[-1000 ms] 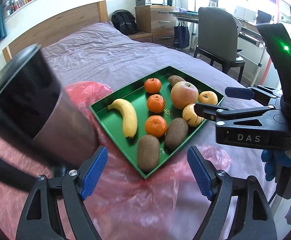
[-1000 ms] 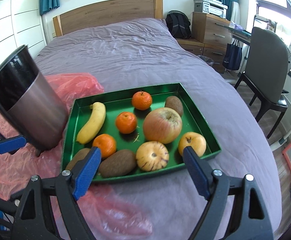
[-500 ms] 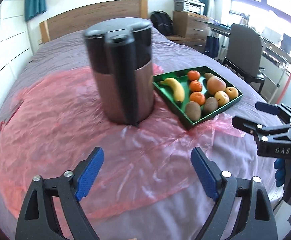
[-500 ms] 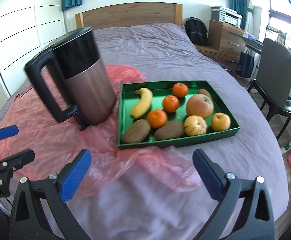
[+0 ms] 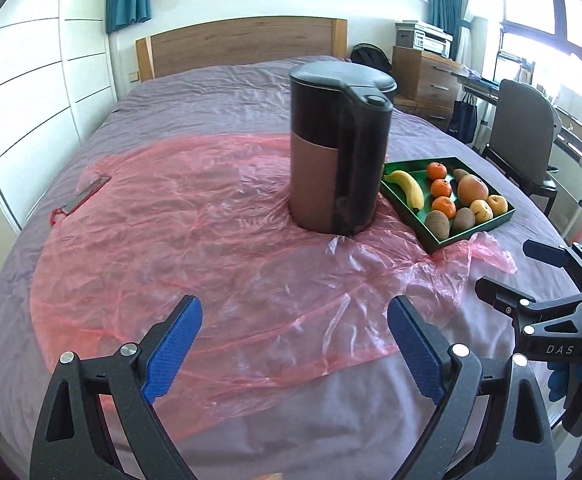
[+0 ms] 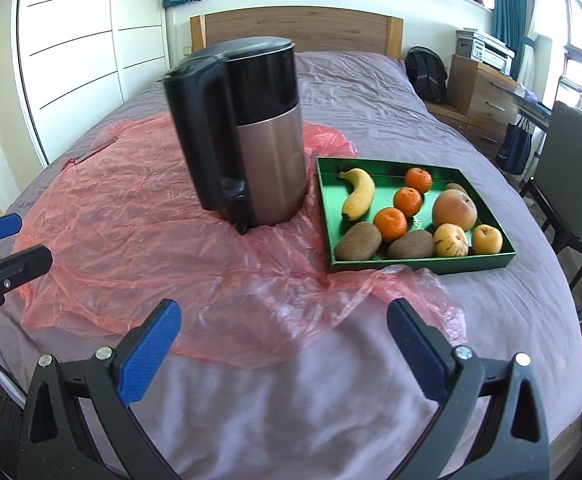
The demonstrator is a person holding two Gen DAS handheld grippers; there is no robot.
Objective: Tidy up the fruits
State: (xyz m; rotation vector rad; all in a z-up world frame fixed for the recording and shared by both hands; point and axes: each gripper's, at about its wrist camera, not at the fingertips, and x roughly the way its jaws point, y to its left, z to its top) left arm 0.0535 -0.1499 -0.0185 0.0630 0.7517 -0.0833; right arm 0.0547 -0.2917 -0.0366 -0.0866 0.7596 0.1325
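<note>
Left gripper [image 5: 295,344] jaws spread wide, empty, above pink plastic sheet [image 5: 195,240], right gripper [image 6: 283,344] likewise spread, empty

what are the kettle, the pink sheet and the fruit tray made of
Kettle: looks like brushed metal below, glossy black plastic above, going by its matte sheen and dark reflections.
Pink sheet: thin translucent plastic film, crinkled, bedcover showing through.
Fruit tray: shiny green, reflective inside; lacquered card or metal, unclear.
</note>
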